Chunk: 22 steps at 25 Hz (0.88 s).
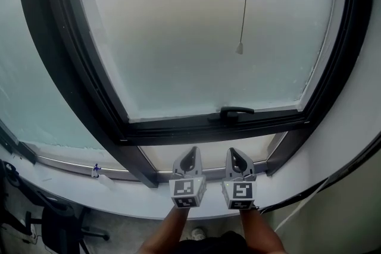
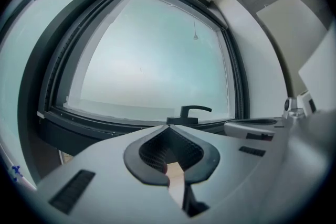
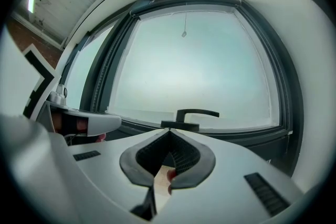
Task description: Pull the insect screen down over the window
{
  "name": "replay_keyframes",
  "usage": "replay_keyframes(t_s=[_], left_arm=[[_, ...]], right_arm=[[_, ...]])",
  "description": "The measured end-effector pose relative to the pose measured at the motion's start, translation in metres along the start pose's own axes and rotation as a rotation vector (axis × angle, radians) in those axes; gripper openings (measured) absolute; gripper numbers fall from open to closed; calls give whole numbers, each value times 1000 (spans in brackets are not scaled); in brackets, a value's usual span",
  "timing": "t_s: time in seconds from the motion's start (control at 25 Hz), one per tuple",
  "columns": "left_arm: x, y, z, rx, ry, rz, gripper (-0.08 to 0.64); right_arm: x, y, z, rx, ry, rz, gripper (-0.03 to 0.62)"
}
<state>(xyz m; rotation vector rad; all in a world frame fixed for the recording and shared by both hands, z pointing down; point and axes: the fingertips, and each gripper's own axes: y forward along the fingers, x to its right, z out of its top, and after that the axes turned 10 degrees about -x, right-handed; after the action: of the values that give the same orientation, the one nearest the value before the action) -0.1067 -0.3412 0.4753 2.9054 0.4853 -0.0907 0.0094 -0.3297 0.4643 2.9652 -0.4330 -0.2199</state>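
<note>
A dark-framed window [image 1: 89, 74] with frosted glass fills the head view. Over the glass hangs a thin pull cord ending in a small weight [image 1: 240, 47] [image 2: 196, 37] [image 3: 184, 34]. The black window handle [image 1: 236, 111] [image 2: 194, 111] [image 3: 195, 114] sits on the lower frame rail. My left gripper [image 1: 191, 153] [image 2: 169, 128] and right gripper [image 1: 236, 153] [image 3: 169, 132] are held side by side, pointing level at the frame below the handle, apart from it. Both are shut with nothing between the jaws. No insect screen mesh shows over the glass.
A white sill [image 1: 119, 198] runs under the window. A black cable [image 1: 333, 178] lies along the right wall. A dark chair [image 1: 59, 226] stands at the lower left. A small blue item [image 1: 96, 171] sits on the lower rail at left.
</note>
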Motion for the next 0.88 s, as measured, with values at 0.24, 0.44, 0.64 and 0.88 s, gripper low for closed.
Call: replay_keyframes(t_s=[0.24,0.44,0.64,0.88], left_arm=[[9,21,13,20,13,2,0],[10,39,15,15,0,4,0],[14,48,37,44,-17,21,0],[17,55,58,36,15,76,0]], right_arm=[[23,14,-2,-6,36,-16,3],[40,26,8,25,24,-1,3],[51,35,31,71,-3,30,3],[62,46,41,104,-14,62,3]])
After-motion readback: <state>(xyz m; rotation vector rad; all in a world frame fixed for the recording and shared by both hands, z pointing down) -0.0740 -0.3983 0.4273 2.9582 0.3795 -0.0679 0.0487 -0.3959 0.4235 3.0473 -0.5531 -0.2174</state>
